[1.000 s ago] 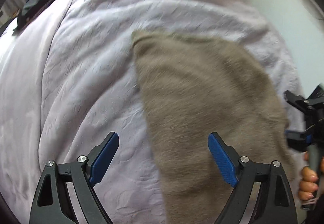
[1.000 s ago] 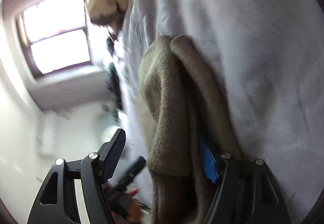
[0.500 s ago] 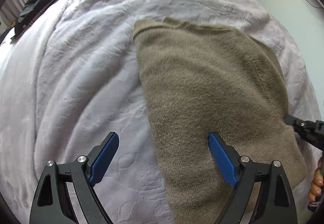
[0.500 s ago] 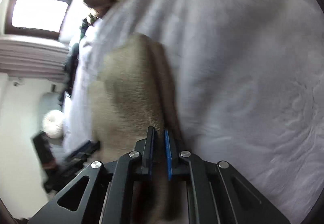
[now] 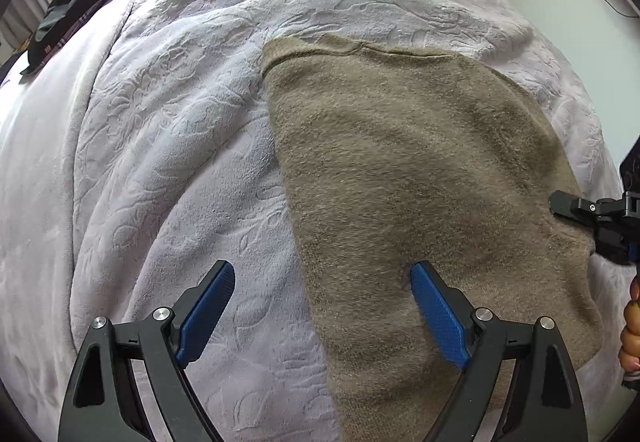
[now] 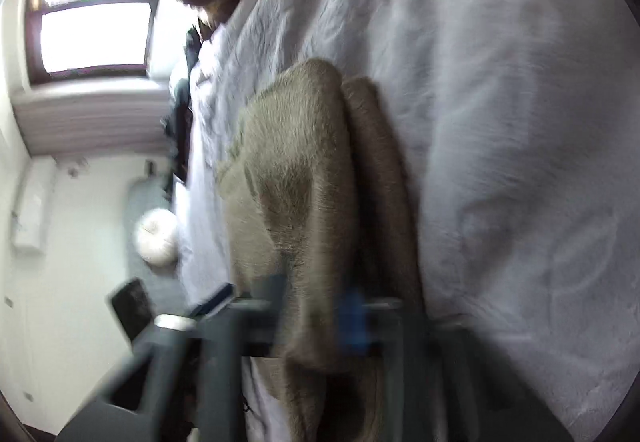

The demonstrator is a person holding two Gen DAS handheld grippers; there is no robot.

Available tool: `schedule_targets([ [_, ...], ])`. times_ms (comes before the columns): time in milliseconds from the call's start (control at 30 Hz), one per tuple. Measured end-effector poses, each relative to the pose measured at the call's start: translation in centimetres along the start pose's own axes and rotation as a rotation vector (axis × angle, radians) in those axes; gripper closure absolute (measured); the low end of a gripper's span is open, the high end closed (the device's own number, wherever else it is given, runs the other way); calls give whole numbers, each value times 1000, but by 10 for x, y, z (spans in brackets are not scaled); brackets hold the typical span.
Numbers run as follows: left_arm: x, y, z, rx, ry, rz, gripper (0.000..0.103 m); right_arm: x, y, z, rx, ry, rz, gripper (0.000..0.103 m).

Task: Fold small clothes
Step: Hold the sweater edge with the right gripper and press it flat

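One soft brown sweater (image 5: pixel 420 178), half folded on the bed (image 5: pixel 160 162).
My right gripper (image 6: pixel 320 322) pinches its limp edge; my left gripper (image 5: pixel 320 306) gapes over the near hem.

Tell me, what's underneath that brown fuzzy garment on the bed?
The brown garment lies on a pale lilac embossed blanket, which shows all around it. Whatever sits directly beneath the garment is covered, so only the blanket can be confirmed.
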State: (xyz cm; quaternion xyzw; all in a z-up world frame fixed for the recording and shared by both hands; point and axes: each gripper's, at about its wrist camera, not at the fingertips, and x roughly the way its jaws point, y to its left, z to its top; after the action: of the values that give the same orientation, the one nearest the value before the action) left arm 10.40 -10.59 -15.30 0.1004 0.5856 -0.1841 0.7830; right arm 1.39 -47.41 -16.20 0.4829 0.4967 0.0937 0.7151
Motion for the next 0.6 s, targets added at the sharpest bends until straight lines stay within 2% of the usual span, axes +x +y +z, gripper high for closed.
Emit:
schedule_targets([
  [133,-9,-5,-2,56,-19,-26,12,-29,39,-8,-157,-59,-22,95],
  [233,-2,-10,-6,86,-12,-23,12,-30,35,-12,-183,-42,-127,95],
  [267,3,-12,-8,87,-3,-22,12,-20,23,-10,-164,-16,-187,95],
  [300,7,-13,-8,86,0,-18,12,-13,15,-9,-137,2,-199,95],
  [367,12,-9,-8,60,4,-1,3,-3,-11,-5,-20,4,-125,95],
  [433,10,-2,-6,31,15,-16,2,-8,-17,-4,40,-30,-73,94],
  [600,-4,13,-4,30,10,-4,2,-33,-7,-14,8,-56,-152,84],
])
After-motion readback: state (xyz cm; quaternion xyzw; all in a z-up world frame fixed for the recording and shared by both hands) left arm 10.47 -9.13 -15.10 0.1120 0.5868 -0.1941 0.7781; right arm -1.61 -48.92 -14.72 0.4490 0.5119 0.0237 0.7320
